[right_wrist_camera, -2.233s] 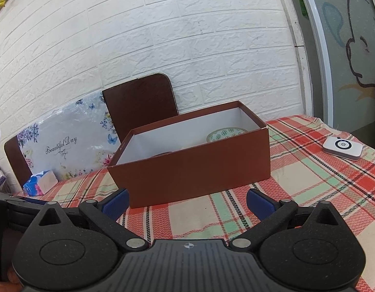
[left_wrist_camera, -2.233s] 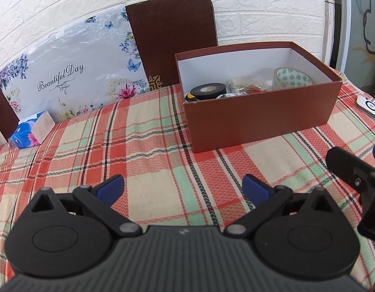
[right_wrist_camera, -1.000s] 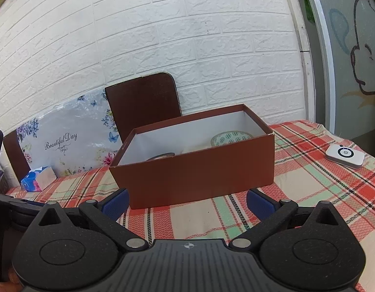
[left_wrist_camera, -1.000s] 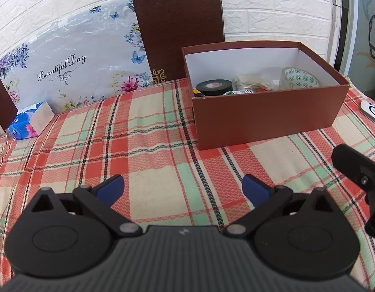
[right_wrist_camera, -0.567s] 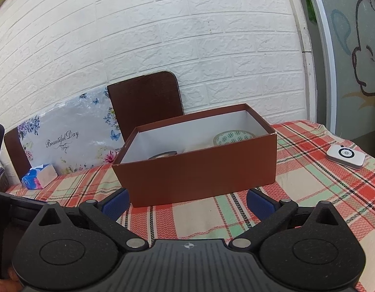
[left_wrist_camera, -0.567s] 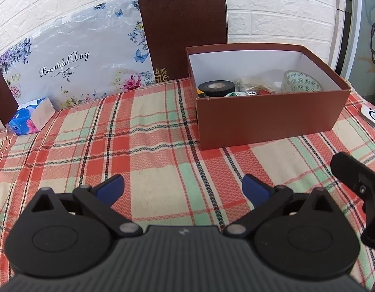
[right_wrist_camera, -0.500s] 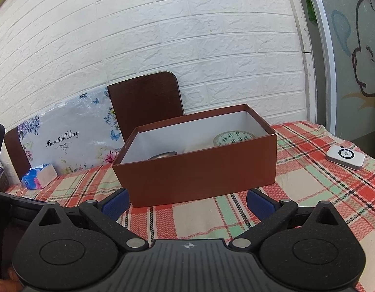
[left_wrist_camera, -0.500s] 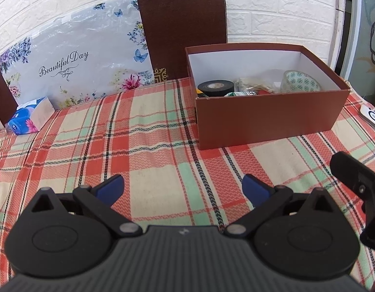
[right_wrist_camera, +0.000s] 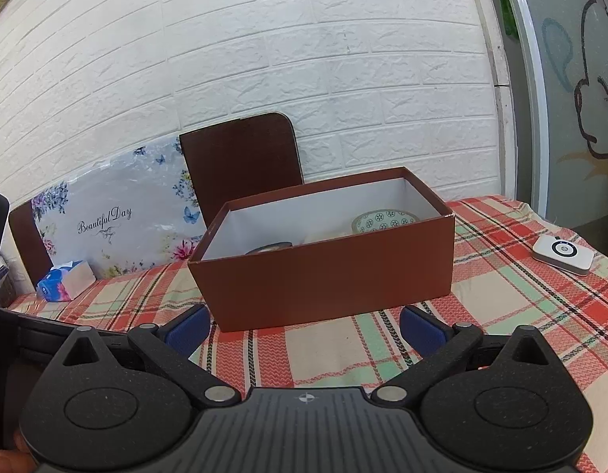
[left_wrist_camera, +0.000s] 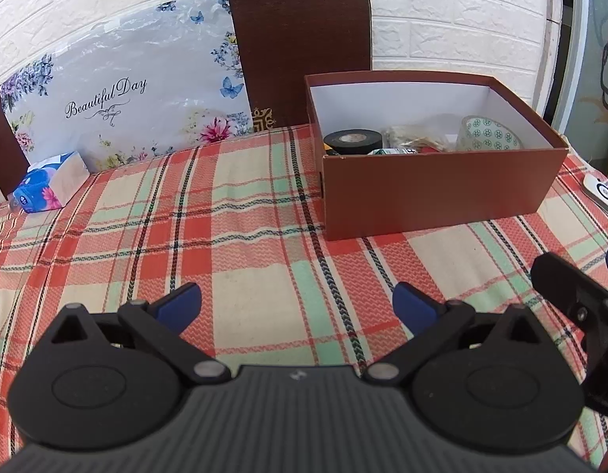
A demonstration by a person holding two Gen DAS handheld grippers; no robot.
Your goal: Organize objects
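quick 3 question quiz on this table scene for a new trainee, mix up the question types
1. True or false: the left gripper holds the black tape roll.
2. Which lies outside the brown box? A) patterned bowl B) tissue pack C) black tape roll
3. Fill in: the white device lies on the box's ___ side in the right wrist view.

Key: 1 false, its jaws are open and empty; 2 B; 3 right.

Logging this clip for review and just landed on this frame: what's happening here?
A person holds two grippers above a plaid-covered table. The left gripper and right gripper are both open and empty. The brown box already holds a black tape roll, a patterned bowl and some packets. A tissue pack and a white device lie outside it.
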